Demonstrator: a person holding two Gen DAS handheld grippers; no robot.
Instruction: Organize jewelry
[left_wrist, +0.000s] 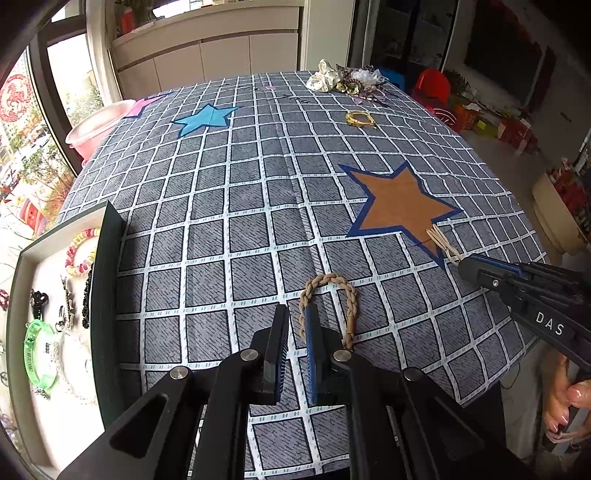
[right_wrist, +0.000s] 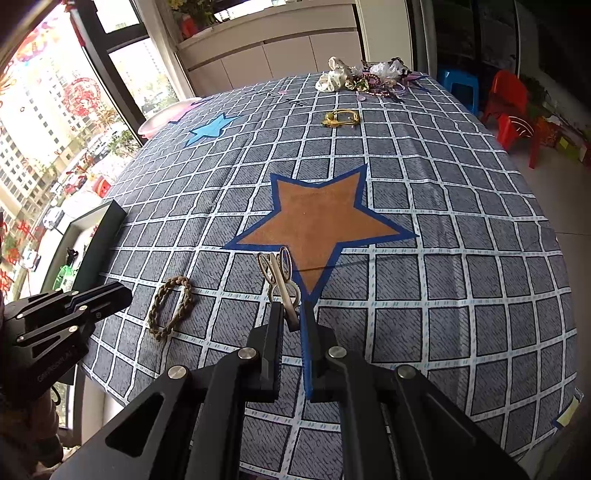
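Braided bracelet (left_wrist: 328, 308) just ahead of left hand-held gripper (left_wrist: 297, 317)

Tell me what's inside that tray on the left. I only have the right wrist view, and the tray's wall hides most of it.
Observer: The tray holds a pink and yellow bead bracelet.
Operator: Anything else in there?
Observer: A green bangle lies nearer the camera, with a black clip just beyond it.
Operator: Where is the left gripper against the braided band?
Observer: The left gripper is open, and the left side of the braided band lies between its fingers.
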